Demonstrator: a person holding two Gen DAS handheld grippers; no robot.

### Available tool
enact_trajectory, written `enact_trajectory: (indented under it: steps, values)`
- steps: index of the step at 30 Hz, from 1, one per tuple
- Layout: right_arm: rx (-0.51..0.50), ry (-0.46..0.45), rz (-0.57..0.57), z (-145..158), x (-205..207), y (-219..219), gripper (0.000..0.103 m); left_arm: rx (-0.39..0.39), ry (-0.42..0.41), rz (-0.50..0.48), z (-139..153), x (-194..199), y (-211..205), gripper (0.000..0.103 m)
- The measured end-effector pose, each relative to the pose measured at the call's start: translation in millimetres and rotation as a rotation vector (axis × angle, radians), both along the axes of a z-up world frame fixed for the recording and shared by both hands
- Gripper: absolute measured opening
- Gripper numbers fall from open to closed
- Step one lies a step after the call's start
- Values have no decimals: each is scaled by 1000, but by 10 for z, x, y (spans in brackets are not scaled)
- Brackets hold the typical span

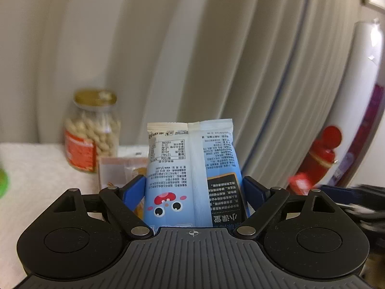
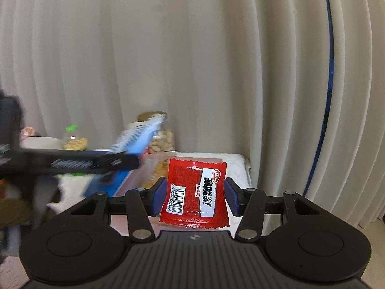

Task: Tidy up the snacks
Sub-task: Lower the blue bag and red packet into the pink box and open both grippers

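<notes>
My left gripper [image 1: 193,187] is shut on a light blue snack packet [image 1: 192,163], which stands upright between the blue pads with its printed back facing me. In the right wrist view the same packet [image 2: 134,144] and the left gripper [image 2: 115,162] appear blurred at the left, above the table. My right gripper [image 2: 195,192] is shut on a red snack packet [image 2: 192,187] with a barcode and a white label, held up off the table. That red packet [image 1: 322,156] also shows blurred at the right of the left wrist view.
A peanut jar [image 1: 92,130] with a gold lid stands at the back of the white-clothed table [image 2: 238,166], by the cream curtain [image 2: 192,60]. A clear box [image 1: 118,171] holding snacks sits in front of it. A green-lidded jar [image 2: 73,139] and a white bowl [image 2: 41,142] stand further left.
</notes>
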State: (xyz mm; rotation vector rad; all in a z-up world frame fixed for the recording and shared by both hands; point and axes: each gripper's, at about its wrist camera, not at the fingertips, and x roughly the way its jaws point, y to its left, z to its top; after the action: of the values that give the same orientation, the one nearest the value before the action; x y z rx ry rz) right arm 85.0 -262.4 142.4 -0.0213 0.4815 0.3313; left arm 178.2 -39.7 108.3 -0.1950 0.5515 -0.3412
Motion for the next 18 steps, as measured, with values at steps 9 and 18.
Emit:
enact_trajectory:
  steps: [9,18]
  values:
    - [-13,132,-33,-293,943,81,51,178,104,-25,-519,516,-67,90]
    - [105,247,132,-375,1755,717,51,221,54,-71,-543,365,-69,90]
